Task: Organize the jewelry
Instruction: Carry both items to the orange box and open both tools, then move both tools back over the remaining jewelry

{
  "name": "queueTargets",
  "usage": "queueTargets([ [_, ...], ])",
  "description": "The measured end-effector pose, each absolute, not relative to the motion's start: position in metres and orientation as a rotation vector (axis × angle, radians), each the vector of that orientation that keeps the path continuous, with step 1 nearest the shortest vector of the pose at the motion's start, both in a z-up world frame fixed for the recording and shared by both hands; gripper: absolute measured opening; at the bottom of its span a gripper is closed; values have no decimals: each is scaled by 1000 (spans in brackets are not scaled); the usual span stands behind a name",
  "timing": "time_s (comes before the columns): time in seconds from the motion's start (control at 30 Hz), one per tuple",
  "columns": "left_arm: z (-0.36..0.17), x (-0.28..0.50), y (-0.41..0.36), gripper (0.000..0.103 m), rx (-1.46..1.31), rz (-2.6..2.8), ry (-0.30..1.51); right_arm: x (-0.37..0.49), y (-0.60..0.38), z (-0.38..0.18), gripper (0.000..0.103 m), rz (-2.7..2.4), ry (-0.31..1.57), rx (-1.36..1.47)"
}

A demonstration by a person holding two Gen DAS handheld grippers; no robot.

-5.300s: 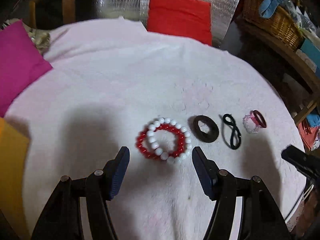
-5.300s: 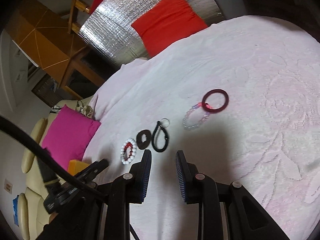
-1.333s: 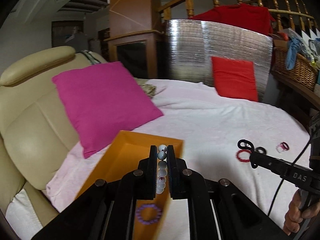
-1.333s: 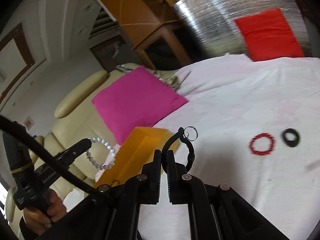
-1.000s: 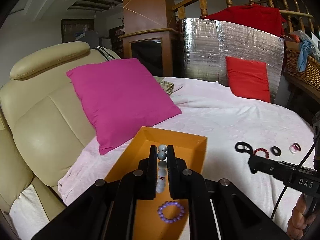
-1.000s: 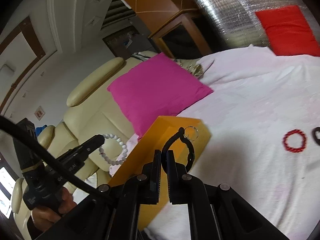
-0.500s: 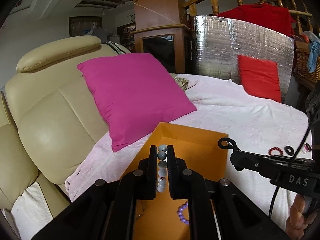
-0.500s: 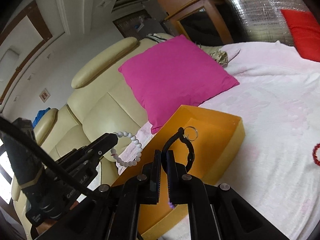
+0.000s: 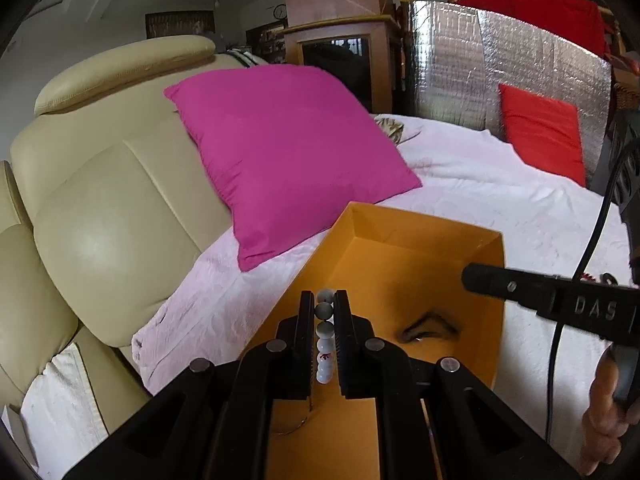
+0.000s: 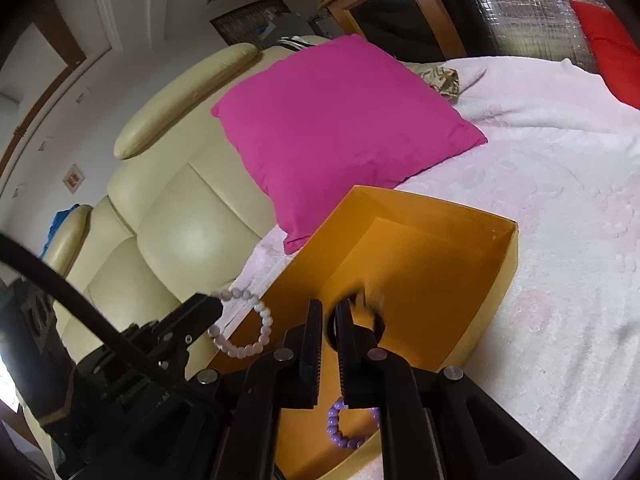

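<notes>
The white bead bracelet (image 9: 325, 334) is pinched edge-on between the fully closed jaws of the left gripper (image 9: 325, 300), hanging over the near part of the open orange box (image 9: 420, 236). Only the right wrist view shows it as a full loop dangling from the left gripper's tips beside the box's left wall. The black looped band (image 9: 428, 328) appears in the left wrist view as a blurred dark shape low inside the box, below and apart from the tip of the right gripper (image 9: 476, 276). In the right wrist view it is a smear just past the fingertips of that gripper (image 10: 330, 308), whose jaws are opening by a narrow gap and do not press on it. The right wrist view alone shows a purple bead bracelet (image 10: 340, 428) lying on the box floor behind the right finger. The left wrist view alone shows the person's hand (image 9: 608, 420) on the right gripper's handle. The box sits on a white quilted cover (image 10: 560, 200), next to a magenta cushion (image 9: 288, 152) that leans on a cream leather sofa (image 9: 108, 200).
</notes>
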State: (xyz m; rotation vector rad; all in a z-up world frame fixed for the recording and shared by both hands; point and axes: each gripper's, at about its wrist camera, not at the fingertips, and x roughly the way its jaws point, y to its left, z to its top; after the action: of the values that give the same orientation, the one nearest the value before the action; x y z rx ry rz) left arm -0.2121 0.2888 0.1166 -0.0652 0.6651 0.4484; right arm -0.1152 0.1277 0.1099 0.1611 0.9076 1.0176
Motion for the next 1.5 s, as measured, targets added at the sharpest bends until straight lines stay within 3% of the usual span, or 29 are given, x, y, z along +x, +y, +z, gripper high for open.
queueTargets([
  [0.1, 116, -212, 288, 23, -53, 455, 673, -108, 126, 108, 10, 992, 936, 177],
  [0.17, 119, -213, 285, 53, -38, 477, 666, -106, 119, 111, 10, 982, 922, 189],
  [0.4, 142, -223, 271, 57, -7, 482, 618, -99, 75, 130, 19, 927, 877, 239],
  [0.63, 170, -243, 252, 79, -59, 420, 579, -107, 16, 155, 26, 860, 844, 247],
  [0.93, 212, -275, 190, 81, -81, 183, 614, -132, -98, 198, 27, 633, 784, 241],
  [1.07, 245, -302, 173, 82, -60, 119, 535, -146, -155, 232, 48, 516, 714, 275],
  [1.23, 296, -317, 178, 83, -162, 41, 400, -165, -216, 292, 49, 402, 574, 309],
  [1.37, 343, -298, 174, 83, -213, 96, 375, -179, -246, 338, 66, 348, 451, 299],
  [1.5, 378, -262, 146, 84, -117, 150, 362, -189, -265, 376, 67, 332, 340, 282],
])
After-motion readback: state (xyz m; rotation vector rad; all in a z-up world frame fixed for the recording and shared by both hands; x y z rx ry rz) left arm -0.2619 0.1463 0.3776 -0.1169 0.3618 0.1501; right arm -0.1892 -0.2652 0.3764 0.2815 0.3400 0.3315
